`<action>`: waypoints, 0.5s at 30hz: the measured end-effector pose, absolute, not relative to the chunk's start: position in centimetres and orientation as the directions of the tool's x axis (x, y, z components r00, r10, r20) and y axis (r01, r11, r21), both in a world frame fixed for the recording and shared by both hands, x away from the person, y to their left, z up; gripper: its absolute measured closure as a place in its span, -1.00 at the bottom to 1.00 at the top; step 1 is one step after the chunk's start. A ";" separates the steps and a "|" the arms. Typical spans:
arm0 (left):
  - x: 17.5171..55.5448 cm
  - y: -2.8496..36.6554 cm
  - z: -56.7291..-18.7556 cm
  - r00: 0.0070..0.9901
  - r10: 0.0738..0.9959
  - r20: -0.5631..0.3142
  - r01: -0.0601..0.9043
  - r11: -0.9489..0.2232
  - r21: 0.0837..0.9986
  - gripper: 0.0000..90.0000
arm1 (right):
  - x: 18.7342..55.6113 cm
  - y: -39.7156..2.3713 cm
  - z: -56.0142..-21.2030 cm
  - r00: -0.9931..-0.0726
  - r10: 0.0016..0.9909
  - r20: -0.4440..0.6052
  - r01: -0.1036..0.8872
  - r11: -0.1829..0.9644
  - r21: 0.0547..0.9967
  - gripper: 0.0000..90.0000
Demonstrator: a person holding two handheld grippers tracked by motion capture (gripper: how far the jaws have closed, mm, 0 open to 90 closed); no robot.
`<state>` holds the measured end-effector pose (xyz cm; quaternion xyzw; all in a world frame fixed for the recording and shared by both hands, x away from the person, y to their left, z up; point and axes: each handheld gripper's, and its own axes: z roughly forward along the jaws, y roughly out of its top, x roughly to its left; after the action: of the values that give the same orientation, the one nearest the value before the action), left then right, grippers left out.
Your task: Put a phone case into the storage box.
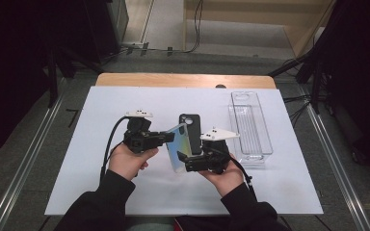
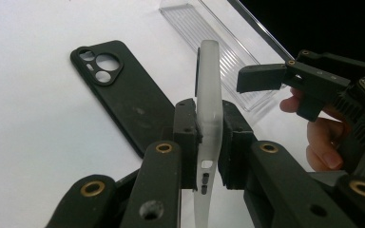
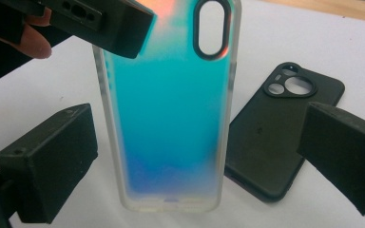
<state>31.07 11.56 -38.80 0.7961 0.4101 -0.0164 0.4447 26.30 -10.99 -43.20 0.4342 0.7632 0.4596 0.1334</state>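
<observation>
Both forearms reach in over the white table (image 1: 101, 192). The left gripper (image 1: 166, 137) clamps the edge of an iridescent phone case (image 3: 166, 118), held upright above the table, camera hole uppermost. The right gripper (image 1: 185, 162) gapes wide around it. A black case (image 2: 123, 95) lies flat beside a clear tray (image 1: 250, 125).

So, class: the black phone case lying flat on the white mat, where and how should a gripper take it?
Take the black phone case across its two long edges, near mid-length, coming from above. It lies flat, so only its narrow width fits between the jaws, and the middle avoids the camera cutout.
</observation>
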 end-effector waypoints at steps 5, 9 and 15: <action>30.7 11.5 -38.7 0.661 0.639 -0.393 0.666 -0.259 0.699 0.79 | 26.3 -10.5 -43.1 -0.593 0.779 0.204 0.540 0.196 0.819 -1.00; 30.5 11.2 -38.9 0.653 0.643 -0.401 0.676 -0.256 0.691 0.79 | 26.5 -10.2 -42.9 -0.596 0.777 0.202 0.535 0.197 0.822 -1.00; 30.1 10.8 -39.0 0.652 0.643 -0.401 0.678 -0.258 0.688 0.79 | 26.7 -9.6 -42.8 -0.598 0.778 0.194 0.534 0.206 0.820 -1.00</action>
<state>30.10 10.83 -39.02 0.7930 0.4168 -0.0197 0.4439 26.71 -9.62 -42.84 0.4283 0.7654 0.4619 0.1321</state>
